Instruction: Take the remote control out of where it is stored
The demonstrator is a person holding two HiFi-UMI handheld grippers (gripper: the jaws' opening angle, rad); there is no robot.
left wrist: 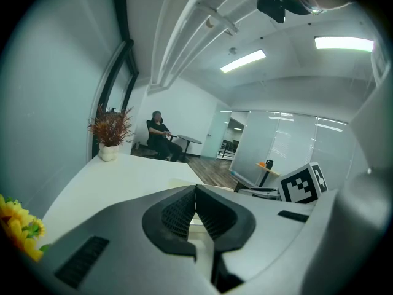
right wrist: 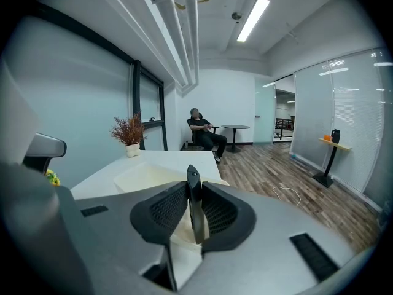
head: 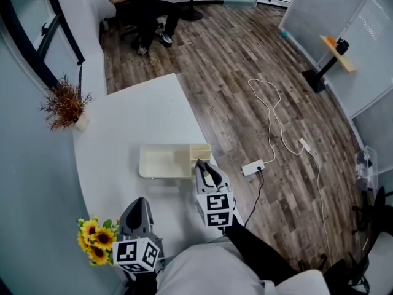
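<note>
The right gripper point(right wrist: 191, 188) fingers pinch the remote control point(right wrist: 194, 204) by its flat sides. It looks thin, hard, light and maybe slippery. The storage tray point(head: 161, 163) is at 10 o'clock. The left gripper point(left wrist: 196, 192) fingers are together, with nothing in them.

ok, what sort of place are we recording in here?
Probably an office lounge or meeting area: glass partition walls, a seated person beside a small round table, and ceiling strip lights.
</note>
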